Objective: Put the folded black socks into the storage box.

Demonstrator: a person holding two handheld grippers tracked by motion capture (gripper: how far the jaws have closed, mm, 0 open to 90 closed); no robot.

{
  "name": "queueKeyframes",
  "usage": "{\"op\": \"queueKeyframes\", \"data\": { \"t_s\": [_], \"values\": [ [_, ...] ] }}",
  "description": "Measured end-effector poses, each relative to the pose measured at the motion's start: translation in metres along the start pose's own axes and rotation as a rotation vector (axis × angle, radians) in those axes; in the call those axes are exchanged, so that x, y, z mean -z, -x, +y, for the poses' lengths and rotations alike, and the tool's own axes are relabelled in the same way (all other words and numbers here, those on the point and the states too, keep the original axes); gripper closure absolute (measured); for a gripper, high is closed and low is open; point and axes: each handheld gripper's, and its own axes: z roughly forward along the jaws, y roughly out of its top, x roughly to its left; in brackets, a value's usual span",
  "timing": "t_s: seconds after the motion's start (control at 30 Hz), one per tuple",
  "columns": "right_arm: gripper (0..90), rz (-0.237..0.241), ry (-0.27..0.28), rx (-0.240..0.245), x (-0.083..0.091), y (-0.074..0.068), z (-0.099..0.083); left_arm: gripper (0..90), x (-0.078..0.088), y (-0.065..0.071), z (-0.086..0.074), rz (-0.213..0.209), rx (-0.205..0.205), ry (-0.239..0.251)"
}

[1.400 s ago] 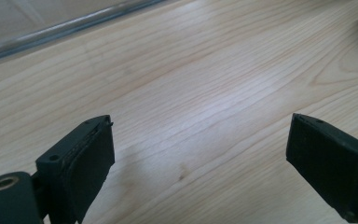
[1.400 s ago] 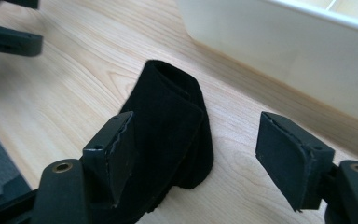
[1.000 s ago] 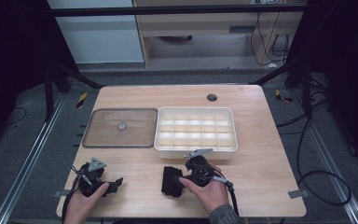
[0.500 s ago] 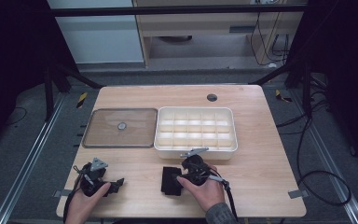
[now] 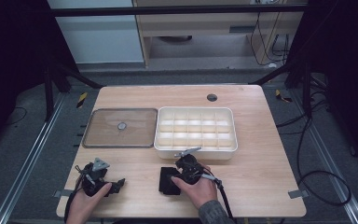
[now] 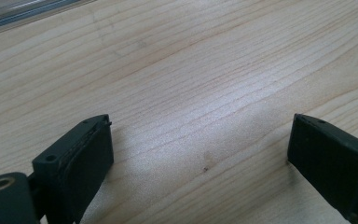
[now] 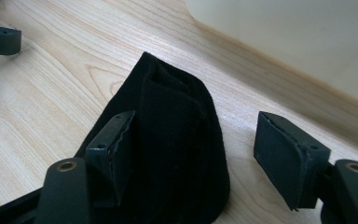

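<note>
A black folded cloth pouch [image 5: 167, 183] lies on the wooden table just in front of the white compartment tray [image 5: 196, 150]. My right gripper [image 5: 177, 173] reaches over it from the right. In the right gripper view the pouch [image 7: 177, 140] lies between the jaws of the right gripper [image 7: 193, 123]. The left pad stands at the pouch's edge and the right pad stands apart from it. These jaws have just been closing a little and are open around the pouch. My left gripper [image 5: 116, 183] rests open near the front left edge, with bare wood between the jaws of the left gripper [image 6: 200, 126].
A flat transparent lid [image 5: 120, 127] with a small round knob lies left of the tray. The tray's white wall [image 7: 307, 46] rises close behind the pouch. A round hole [image 5: 211, 97] sits in the table's far side. A cable trails from the right gripper over the front edge.
My right gripper has shifted a little to the left and lower over the black pouch. The left gripper has stayed where it was.
</note>
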Motion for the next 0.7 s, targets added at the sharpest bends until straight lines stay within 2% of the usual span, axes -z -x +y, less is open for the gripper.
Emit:
{"op": "queueKeyframes", "data": {
  "t_s": [0.2,0.7],
  "values": [
    [32.4,0.000,-0.017,-0.003,-0.0035,-0.0015,0.0003,5.7,-0.0009,0.0006,0.0002,0.009,-0.014,-0.003],
    [36.1,0.010,-0.033,-0.016,-0.0067,-0.0042,0.0013,2.2,-0.0044,0.0007,-0.0004,0.016,-0.011,0.021]
  ]
}}
